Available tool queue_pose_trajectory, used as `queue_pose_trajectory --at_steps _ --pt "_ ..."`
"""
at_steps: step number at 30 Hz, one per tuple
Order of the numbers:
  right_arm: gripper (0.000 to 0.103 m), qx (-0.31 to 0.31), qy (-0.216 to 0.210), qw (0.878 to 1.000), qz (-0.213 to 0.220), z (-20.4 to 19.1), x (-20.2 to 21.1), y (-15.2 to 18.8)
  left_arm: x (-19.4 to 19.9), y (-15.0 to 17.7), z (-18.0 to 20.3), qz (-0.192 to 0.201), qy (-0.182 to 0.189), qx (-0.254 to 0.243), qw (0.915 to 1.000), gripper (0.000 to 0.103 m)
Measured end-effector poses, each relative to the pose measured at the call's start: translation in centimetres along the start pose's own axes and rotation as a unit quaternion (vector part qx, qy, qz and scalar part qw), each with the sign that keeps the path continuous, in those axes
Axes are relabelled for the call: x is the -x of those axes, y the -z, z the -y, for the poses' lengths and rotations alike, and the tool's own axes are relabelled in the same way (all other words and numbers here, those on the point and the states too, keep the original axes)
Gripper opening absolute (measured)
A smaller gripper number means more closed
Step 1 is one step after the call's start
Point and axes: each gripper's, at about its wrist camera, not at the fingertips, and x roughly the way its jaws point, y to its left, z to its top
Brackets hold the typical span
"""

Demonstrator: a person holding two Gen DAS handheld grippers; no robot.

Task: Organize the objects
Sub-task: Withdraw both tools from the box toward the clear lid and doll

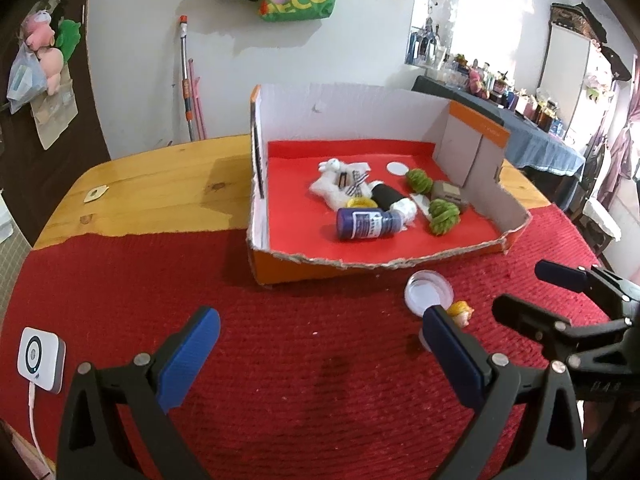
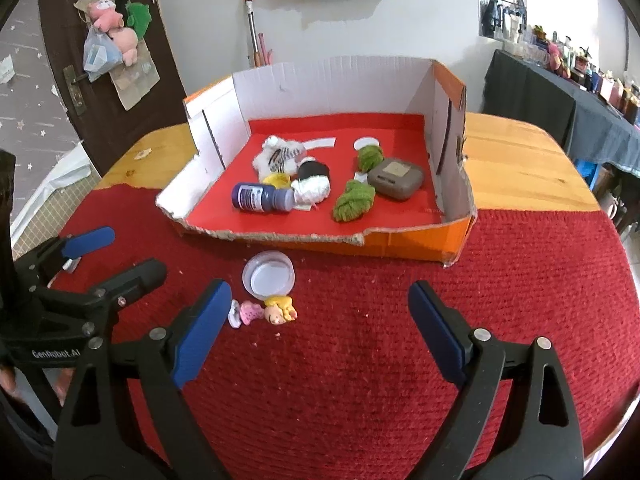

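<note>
Here, two hand-held grippers hover over a red cloth (image 2: 360, 360) on a wooden table (image 2: 520, 160). The right gripper (image 2: 320, 332) has its blue-padded jaws spread wide and empty, with bare cloth between them. The left gripper (image 1: 320, 356) is also wide apart and holds nothing.

Ahead sits an orange box (image 2: 408, 242) with a torn front edge and a red lining. Inside lie a blue bottle (image 2: 262, 197) on its side, a yellow lid (image 2: 276, 179) just behind it, a white plush (image 2: 280, 156), a black-and-white roll (image 2: 314, 182), two green yarn bundles (image 2: 354, 202), a grey case (image 2: 396, 179) and a small white disc (image 2: 365, 143).

Outside the box, just in front of its torn edge, a clear tub (image 2: 269, 278) rests on the cloth. Next to it, nearer the camera, lies a small doll (image 2: 276, 309) with yellow hair, close to the right gripper's left finger (image 2: 202, 340).

At far left in the left wrist view, a white device (image 1: 40, 358) with a cable sits on the cloth.
</note>
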Motion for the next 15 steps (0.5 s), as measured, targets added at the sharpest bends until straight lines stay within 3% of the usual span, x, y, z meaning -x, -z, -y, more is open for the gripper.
queue_pose_trajectory --at_steps 12,15 --pt "0.091 0.043 -0.022 0.997 -0.052 -2.8 -4.7 1.9 -0.9 0.0 -0.6 -0.012 -0.013 0.003 0.9998 0.103" --pt "0.091 0.061 -0.002 0.997 -0.047 -3.4 -5.3 1.9 -1.1 0.0 -0.5 -0.015 -0.013 0.002 0.9998 0.103"
